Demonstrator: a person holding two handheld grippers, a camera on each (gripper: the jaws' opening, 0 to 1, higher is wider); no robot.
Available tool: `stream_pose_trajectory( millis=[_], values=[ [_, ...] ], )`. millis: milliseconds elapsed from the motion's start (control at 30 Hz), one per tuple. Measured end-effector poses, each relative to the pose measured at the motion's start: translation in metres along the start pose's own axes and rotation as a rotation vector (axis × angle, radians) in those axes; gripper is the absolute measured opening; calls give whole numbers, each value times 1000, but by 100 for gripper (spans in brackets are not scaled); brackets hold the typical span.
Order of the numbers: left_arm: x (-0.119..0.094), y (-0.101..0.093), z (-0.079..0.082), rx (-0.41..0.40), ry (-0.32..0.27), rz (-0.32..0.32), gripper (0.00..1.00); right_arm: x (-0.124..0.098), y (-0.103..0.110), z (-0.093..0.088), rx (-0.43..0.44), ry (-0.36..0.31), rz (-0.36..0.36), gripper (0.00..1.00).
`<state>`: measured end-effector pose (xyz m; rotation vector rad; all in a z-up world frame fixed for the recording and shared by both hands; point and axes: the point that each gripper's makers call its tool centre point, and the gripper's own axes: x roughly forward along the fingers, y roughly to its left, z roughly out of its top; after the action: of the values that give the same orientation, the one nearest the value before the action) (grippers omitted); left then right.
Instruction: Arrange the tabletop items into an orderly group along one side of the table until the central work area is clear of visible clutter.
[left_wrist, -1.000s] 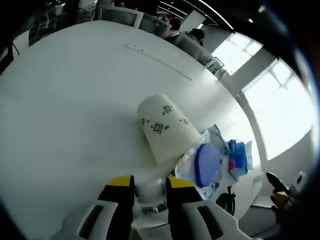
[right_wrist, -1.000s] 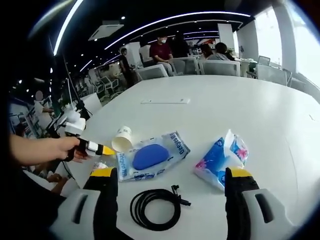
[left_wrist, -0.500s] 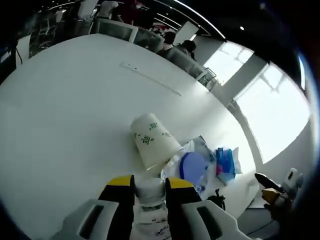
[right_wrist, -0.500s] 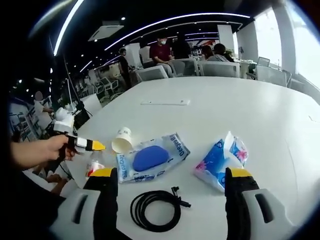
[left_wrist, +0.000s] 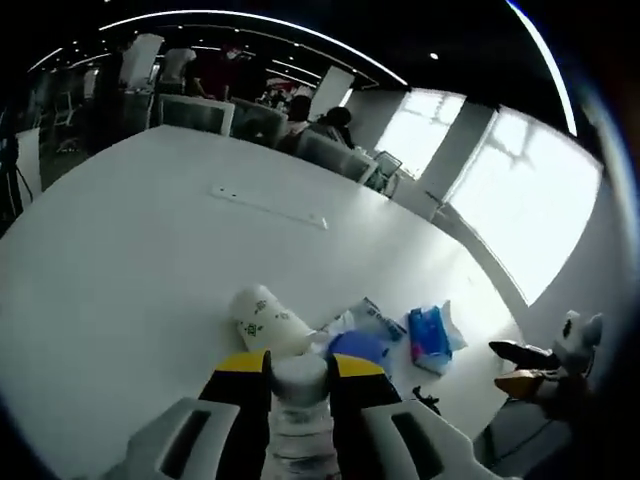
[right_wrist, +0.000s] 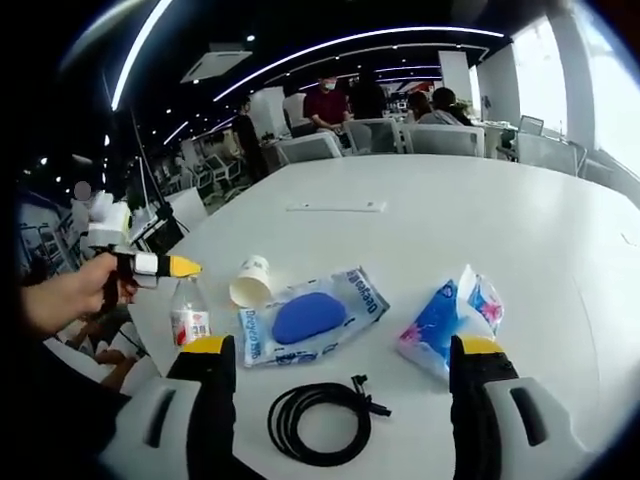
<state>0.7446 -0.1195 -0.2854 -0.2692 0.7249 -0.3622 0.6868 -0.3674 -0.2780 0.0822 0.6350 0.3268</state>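
My left gripper is shut on the capped neck of a small clear water bottle with a red label. In the right gripper view the bottle is upright at the table's left edge, under the left gripper in a person's hand. Beyond it a paper cup with green marks lies on its side, also in the right gripper view. A clear pouch with a blue pad, a blue tissue pack and a coiled black cable lie in front of my open, empty right gripper.
The round white table has a flat white strip further back. Chairs and seated people are behind the far edge. In the left gripper view the right gripper shows at the far right, off the table's edge.
The left gripper has risen and tilted with the bottle, which went from lying low at the table edge to upright. The right gripper has stayed open and nearly still.
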Motion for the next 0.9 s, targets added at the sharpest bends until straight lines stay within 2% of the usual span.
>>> stream_pose_trajectory(
  millis=[33, 100, 367, 900],
  values=[
    [-1, 0, 2, 39, -7, 1, 19, 0, 0, 0, 0, -2, 0, 85],
    [-3, -3, 1, 44, -10, -5, 19, -1, 1, 1, 0, -4, 1, 85],
    [-16, -15, 1, 162, -66, -7, 19, -1, 2, 3, 0, -10, 2, 85],
    [-42, -43, -12, 289, -121, -14, 19, -5, 6, -1, -21, -5, 13, 85]
  ],
)
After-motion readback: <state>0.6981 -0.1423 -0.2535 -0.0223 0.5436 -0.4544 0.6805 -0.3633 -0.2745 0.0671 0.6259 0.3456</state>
